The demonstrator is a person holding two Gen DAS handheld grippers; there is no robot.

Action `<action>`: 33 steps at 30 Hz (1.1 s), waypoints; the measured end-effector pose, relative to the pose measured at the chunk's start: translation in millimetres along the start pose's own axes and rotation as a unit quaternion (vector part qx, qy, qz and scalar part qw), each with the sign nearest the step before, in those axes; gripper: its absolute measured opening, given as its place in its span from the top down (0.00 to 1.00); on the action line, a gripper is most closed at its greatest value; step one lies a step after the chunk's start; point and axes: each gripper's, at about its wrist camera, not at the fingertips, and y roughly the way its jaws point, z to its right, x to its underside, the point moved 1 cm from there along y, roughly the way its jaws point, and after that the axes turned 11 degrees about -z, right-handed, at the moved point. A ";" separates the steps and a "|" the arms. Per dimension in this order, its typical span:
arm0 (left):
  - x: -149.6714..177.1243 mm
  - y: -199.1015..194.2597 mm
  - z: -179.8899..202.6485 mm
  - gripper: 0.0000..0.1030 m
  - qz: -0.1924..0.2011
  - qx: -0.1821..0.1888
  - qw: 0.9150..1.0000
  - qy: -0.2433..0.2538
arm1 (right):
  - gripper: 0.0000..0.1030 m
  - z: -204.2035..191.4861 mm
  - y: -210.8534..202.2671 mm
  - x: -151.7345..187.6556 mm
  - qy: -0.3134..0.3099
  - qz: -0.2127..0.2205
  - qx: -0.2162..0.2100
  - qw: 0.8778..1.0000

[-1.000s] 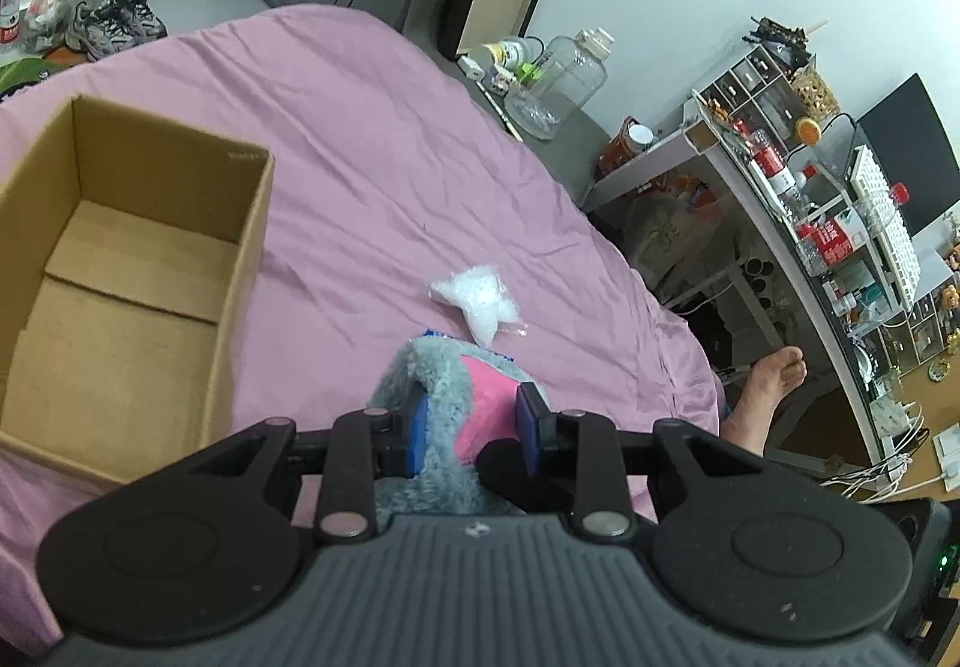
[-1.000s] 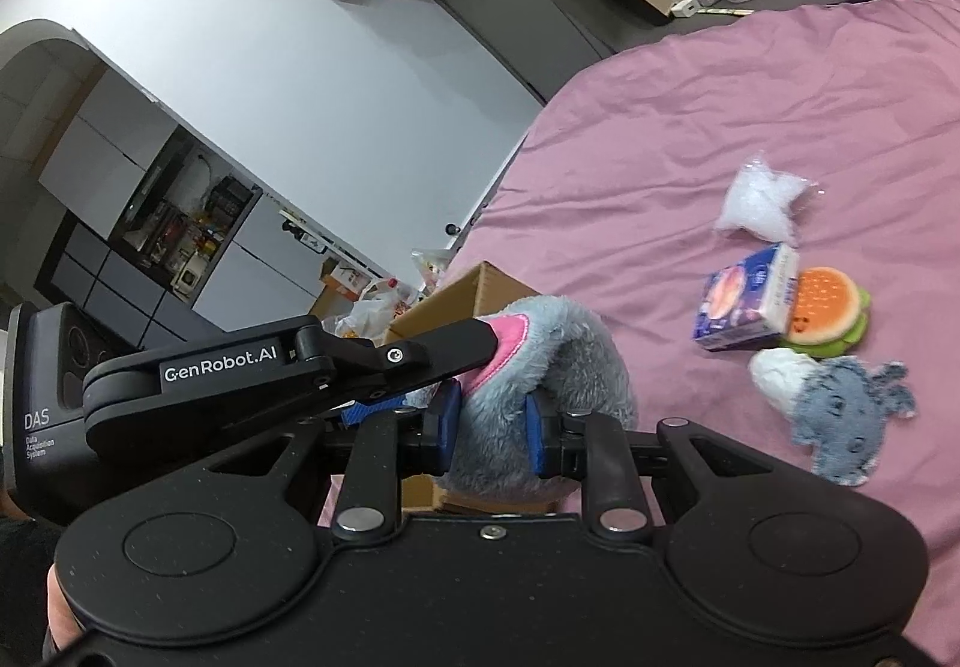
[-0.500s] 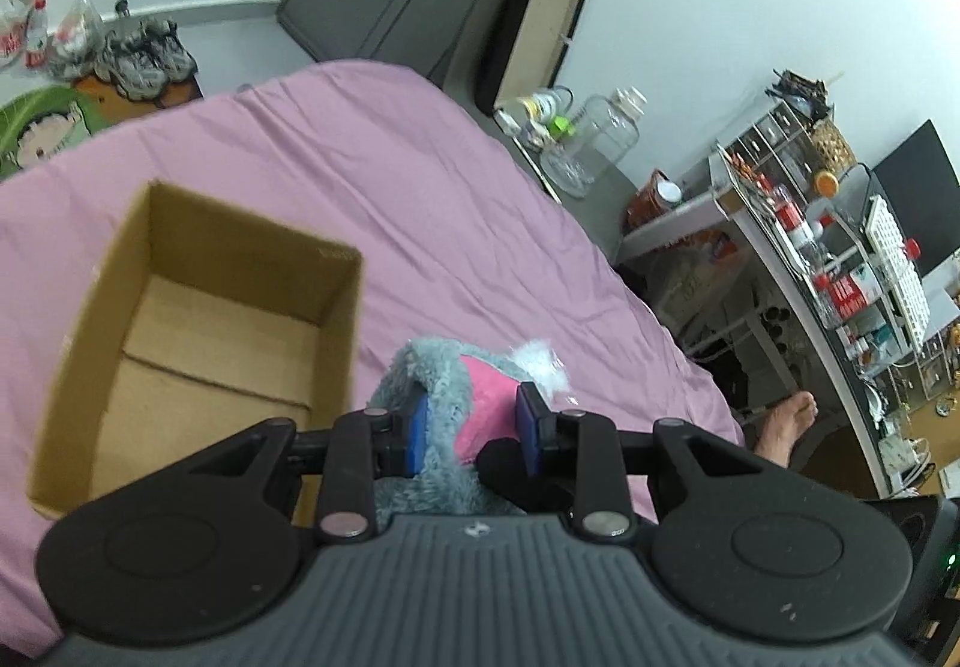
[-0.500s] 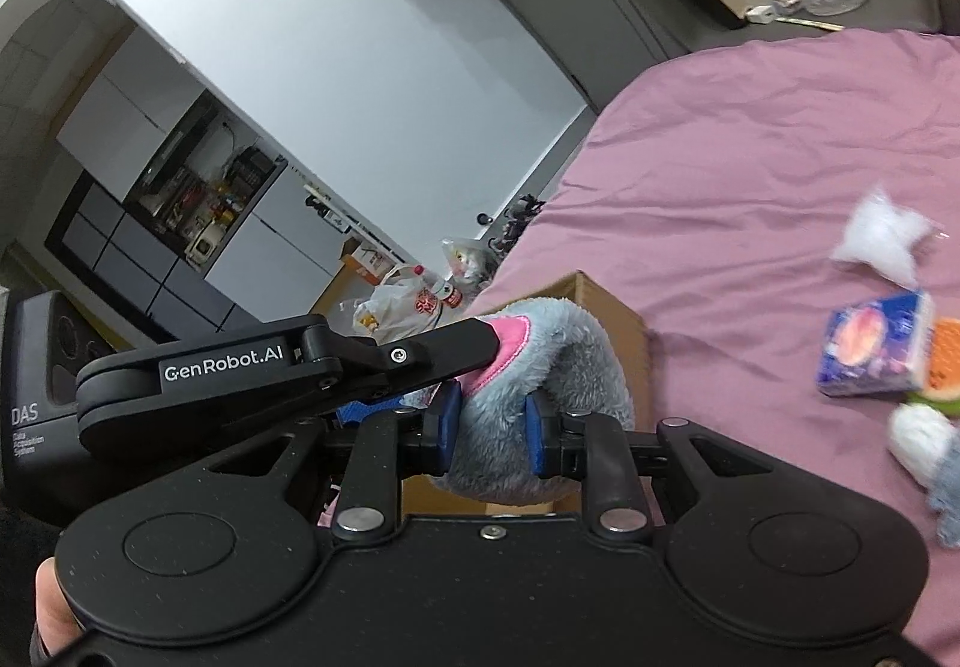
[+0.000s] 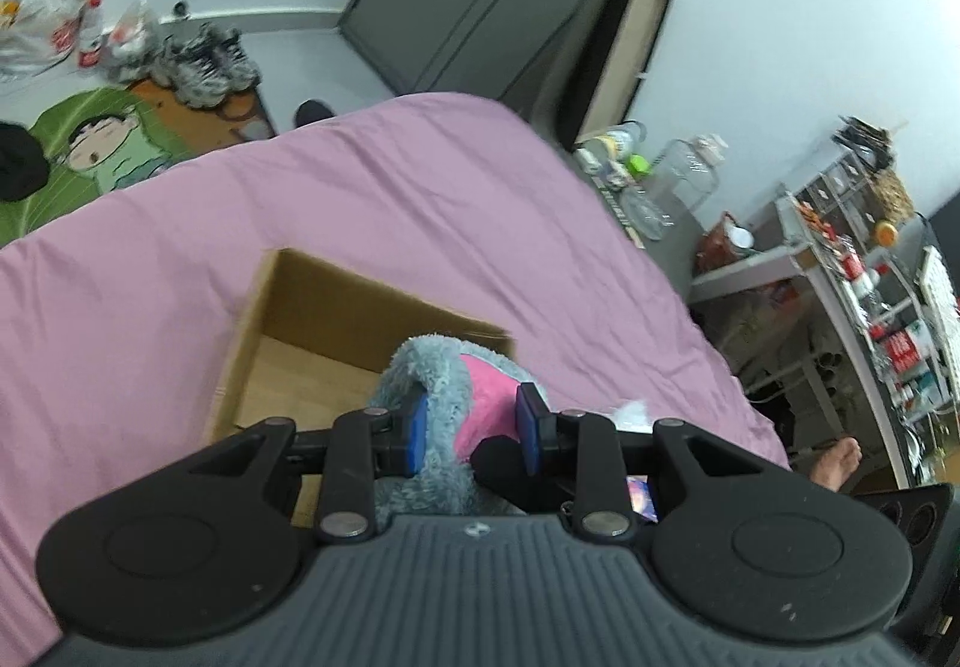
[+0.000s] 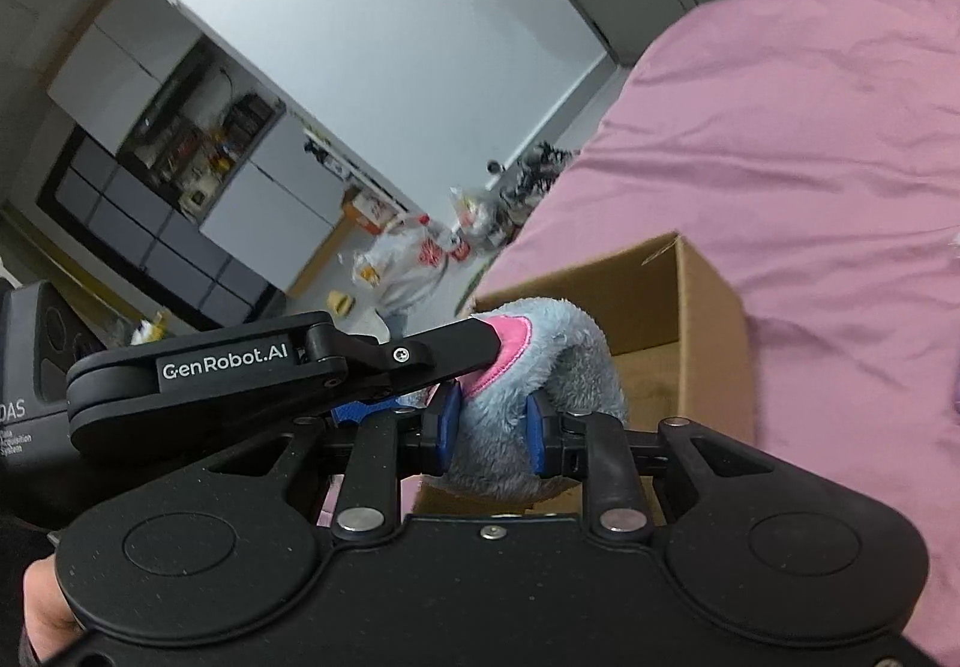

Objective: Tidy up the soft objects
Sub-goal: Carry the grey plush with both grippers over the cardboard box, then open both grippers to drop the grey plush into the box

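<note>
A grey plush toy with a pink patch (image 5: 456, 391) is held by both grippers. My left gripper (image 5: 471, 430) is shut on it, and my right gripper (image 6: 489, 430) is shut on another part of the plush toy (image 6: 540, 367). The left gripper's body shows in the right wrist view (image 6: 240, 367), pressed against the toy. An open, empty cardboard box (image 5: 312, 343) sits on the pink bed just beyond and below the toy; it also shows in the right wrist view (image 6: 708, 319). The toy hangs at the box's near edge.
The pink bedsheet (image 5: 420, 199) fills the middle. A white fluffy piece (image 5: 630, 412) and a blue packet (image 5: 639, 493) peek out at my left gripper's right. A cluttered desk and shelves (image 5: 870, 295) stand right; shoes and bags (image 5: 198, 60) lie on the floor.
Both grippers have carried the plush toy left toward the box, which now lies right behind the toy. The burger toy, tissue packet and small grey plush have left the right wrist view.
</note>
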 end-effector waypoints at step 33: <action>-26.4 16.7 -24.0 0.33 -0.032 -0.100 0.994 0.001 | 0.41 -14.8 -7.2 2.5 0.011 -0.025 0.083 0.996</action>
